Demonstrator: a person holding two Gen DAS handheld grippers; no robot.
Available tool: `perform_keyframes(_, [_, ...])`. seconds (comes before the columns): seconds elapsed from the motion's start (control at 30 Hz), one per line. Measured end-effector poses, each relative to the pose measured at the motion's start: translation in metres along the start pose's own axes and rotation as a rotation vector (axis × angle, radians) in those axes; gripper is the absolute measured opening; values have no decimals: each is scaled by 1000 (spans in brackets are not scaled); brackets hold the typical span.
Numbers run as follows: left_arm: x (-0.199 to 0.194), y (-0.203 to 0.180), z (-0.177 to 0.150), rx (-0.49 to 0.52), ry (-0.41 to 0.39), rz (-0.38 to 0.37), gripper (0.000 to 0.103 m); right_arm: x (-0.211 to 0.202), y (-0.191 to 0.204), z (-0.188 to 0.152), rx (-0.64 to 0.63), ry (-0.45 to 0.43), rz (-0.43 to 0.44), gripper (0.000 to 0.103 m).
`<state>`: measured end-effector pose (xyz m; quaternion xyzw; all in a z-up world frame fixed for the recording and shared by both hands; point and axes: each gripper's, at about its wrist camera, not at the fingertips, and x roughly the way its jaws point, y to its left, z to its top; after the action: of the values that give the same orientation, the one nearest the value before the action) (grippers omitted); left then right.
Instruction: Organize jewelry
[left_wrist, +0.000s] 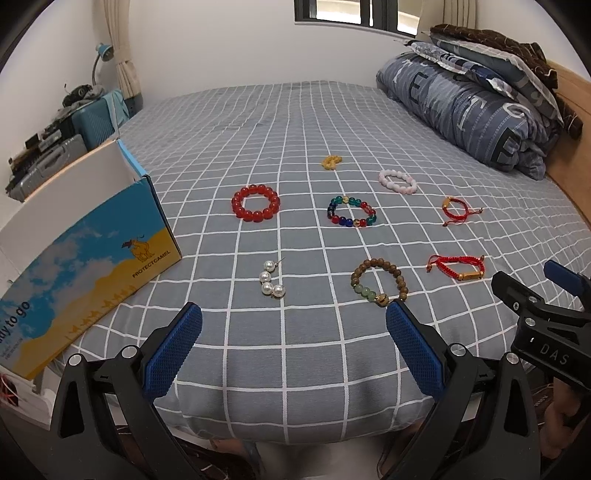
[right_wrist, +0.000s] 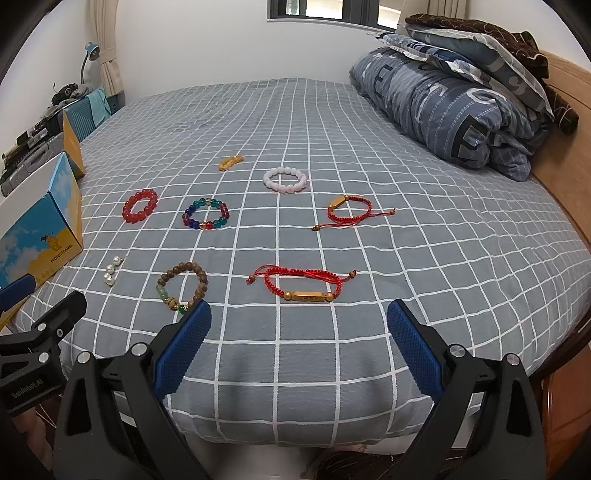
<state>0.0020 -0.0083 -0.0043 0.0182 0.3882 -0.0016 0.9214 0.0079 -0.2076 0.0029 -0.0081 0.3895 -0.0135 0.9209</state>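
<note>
Several pieces of jewelry lie on the grey checked bed sheet (left_wrist: 295, 122): a red bead bracelet (left_wrist: 255, 203), a multicolour bead bracelet (left_wrist: 351, 211), a pale pink bracelet (left_wrist: 398, 181), a small yellow piece (left_wrist: 332, 161), pearl earrings (left_wrist: 270, 284), a brown wooden bracelet (left_wrist: 376, 281) and two red cord bracelets (left_wrist: 460, 210) (right_wrist: 301, 283). An open blue and yellow box (left_wrist: 92, 251) stands at the left. My left gripper (left_wrist: 293, 325) is open and empty near the bed's front edge. My right gripper (right_wrist: 299, 325) is open and empty, just short of the near red cord bracelet.
A rolled blue quilt (right_wrist: 450, 110) and folded bedding (right_wrist: 480, 48) lie at the far right by the wooden headboard (right_wrist: 565, 122). Suitcases and clutter (left_wrist: 55, 147) stand left of the bed under a desk lamp (left_wrist: 101, 55). The right gripper's body (left_wrist: 546, 325) shows at the left wrist view's right edge.
</note>
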Motion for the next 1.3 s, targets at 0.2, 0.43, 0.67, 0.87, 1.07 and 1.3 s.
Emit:
perform_keyframes(0.2, [1,3,1,-14,5,-5,97,0,0,0,0,0,1,92])
perform_keyframes(0.43, [1,3,1,-14,5,-8,97,0,1,1,-1,1,1,92])
perform_keyframes(0.67, [1,1,2,-15,-2,-17,97,0,1,0,-1,0,-2,92])
perform_keyframes(0.87, [3,-5,3,-1,5,-25,97,-1,3,2,-8,-5,-14,92])
perform_keyframes(1.07, [3,-2,0,-3,8,-34,97,0,3,1,-10,-7,-15,92])
perform_keyframes(1.3, [0,-5,-2,7,4,-43,97,-1,3,1,-10,-12,-18,92])
